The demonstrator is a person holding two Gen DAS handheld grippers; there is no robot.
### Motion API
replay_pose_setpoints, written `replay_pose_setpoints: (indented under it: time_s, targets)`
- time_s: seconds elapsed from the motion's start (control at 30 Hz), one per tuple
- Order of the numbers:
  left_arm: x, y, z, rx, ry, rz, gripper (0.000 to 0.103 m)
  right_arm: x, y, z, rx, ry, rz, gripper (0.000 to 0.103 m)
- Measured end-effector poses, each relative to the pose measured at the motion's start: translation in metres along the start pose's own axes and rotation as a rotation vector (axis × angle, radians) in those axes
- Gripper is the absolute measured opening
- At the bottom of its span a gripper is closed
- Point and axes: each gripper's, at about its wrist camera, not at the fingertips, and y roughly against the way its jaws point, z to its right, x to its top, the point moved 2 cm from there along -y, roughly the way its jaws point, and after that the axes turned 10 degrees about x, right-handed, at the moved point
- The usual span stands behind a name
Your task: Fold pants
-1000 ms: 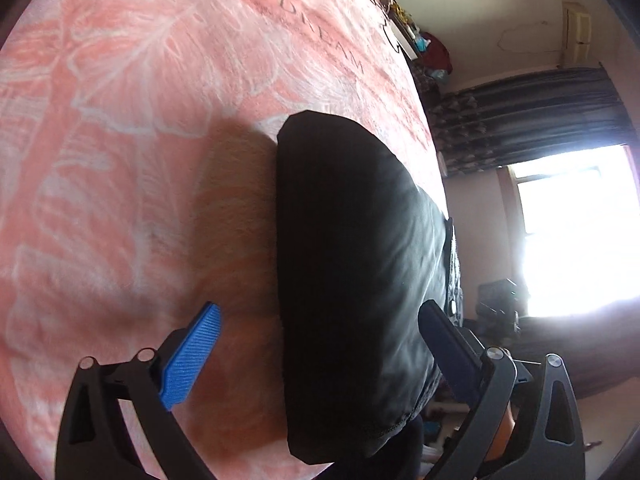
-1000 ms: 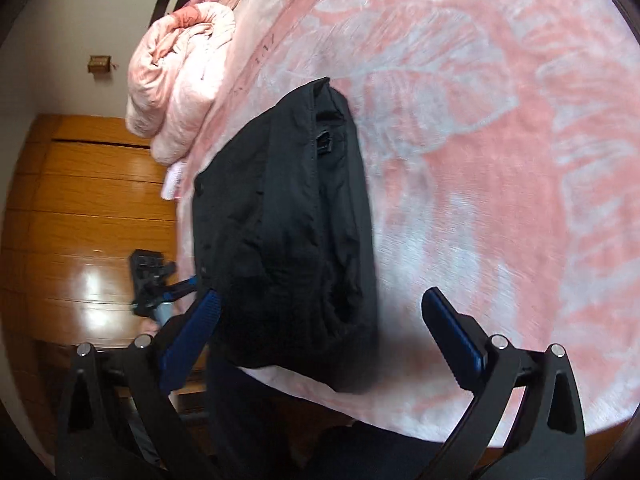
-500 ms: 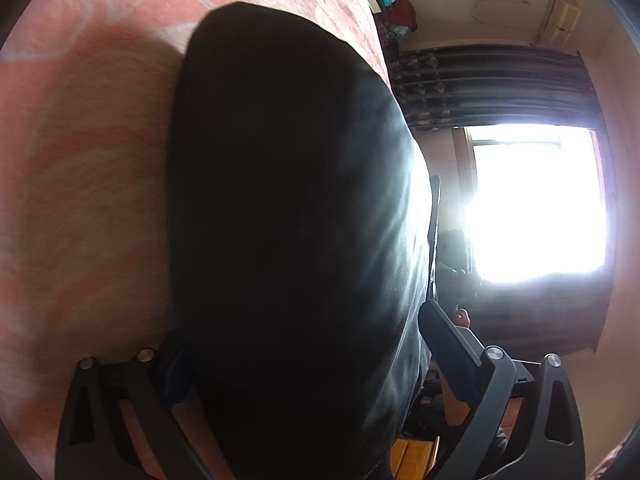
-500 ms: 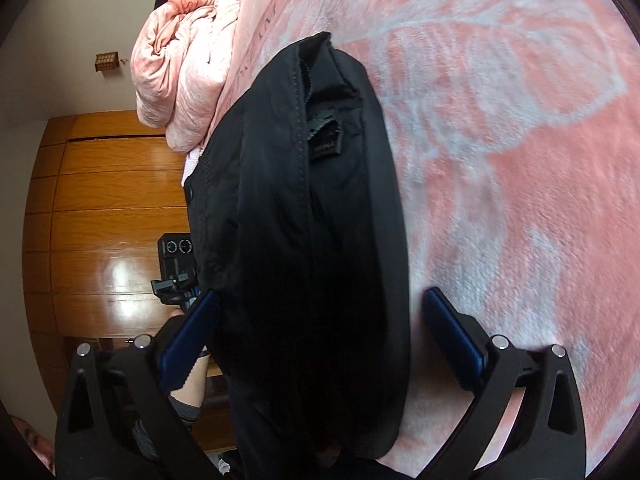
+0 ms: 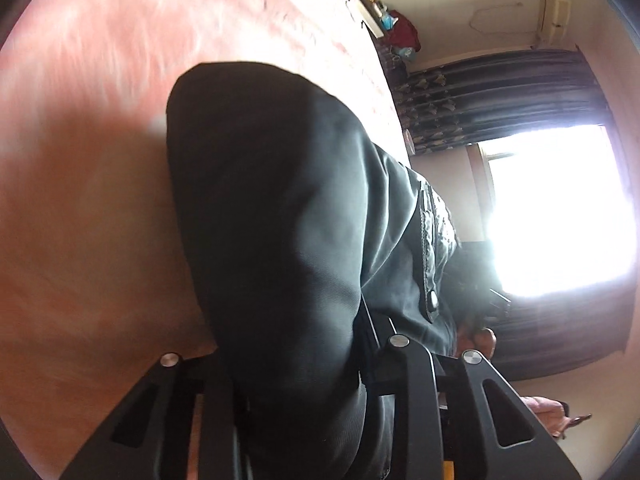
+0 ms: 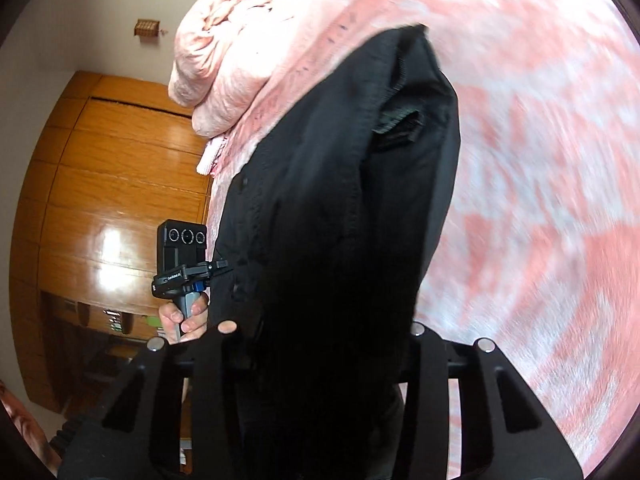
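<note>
The folded black pants (image 5: pixel 280 200) lie along the near edge of a pink leaf-patterned bed cover (image 5: pixel 80 200). My left gripper (image 5: pixel 296 360) is closing on one end of them, and the cloth bunches between its jaws and hides the pads. In the right wrist view the pants (image 6: pixel 340 200) show a waistband and a belt loop. My right gripper (image 6: pixel 324 344) is closing on the other end, with thick dark fabric filling the gap. The left gripper (image 6: pixel 182 256) also appears there, held by a hand (image 6: pixel 188 316) beside the pants.
A rolled pink quilt (image 6: pixel 232 48) lies at the far end of the bed (image 6: pixel 540 160). A wooden wardrobe (image 6: pixel 100 180) stands beyond the bed's edge. A bright window (image 5: pixel 560 208) and dark curtains (image 5: pixel 500 92) are on the other side.
Both grippers pushed forward over the ends of the pants, then their jaws drew in from wide open onto the fabric. The pants now bunch and lift slightly at both ends.
</note>
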Motion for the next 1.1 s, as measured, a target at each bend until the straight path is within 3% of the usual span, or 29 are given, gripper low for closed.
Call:
replay_pose_setpoints:
  time_s: [0.2,0.3,0.47,0.63,0.73,0.77,0.87,0.93,1.0,1.1]
  targets:
    - [0.047,0.056,-0.023,0.056,0.008,0.075,0.029,0.071,-0.051,-0.037,-0.018,0.075,-0.033,0.040]
    - [0.079,0.080,-0.050,0.080,0.040,0.102,0.029,0.115,-0.099,-0.046,-0.028,0.099,-0.056,0.040]
    - [0.131,0.110,-0.116,0.129,0.117,0.106,0.029,0.116,-0.104,-0.055,-0.040,0.106,-0.098,0.040]
    - [0.151,0.123,-0.173,0.126,0.202,0.097,0.031,0.117,-0.126,-0.050,-0.056,0.109,-0.136,0.042]
    - [0.132,0.122,-0.184,0.126,0.197,0.075,0.040,0.120,-0.136,-0.039,-0.089,0.085,-0.152,0.056]
    - [0.129,0.127,-0.182,0.129,0.194,0.082,0.045,0.118,-0.135,-0.038,-0.103,0.082,-0.153,0.065]
    - [0.119,0.141,-0.183,0.159,0.211,0.145,0.057,0.114,-0.107,-0.043,-0.145,0.088,-0.105,0.079]
    - [0.112,0.157,-0.164,0.280,0.184,0.257,0.066,0.123,-0.082,-0.053,-0.205,0.122,-0.004,0.080]
    - [0.097,0.181,-0.148,0.402,0.132,0.383,0.067,0.128,-0.056,-0.078,-0.238,0.203,0.090,0.080]
    - [0.062,0.199,-0.123,0.470,0.072,0.465,0.067,0.130,-0.064,-0.117,-0.212,0.300,0.089,0.080]
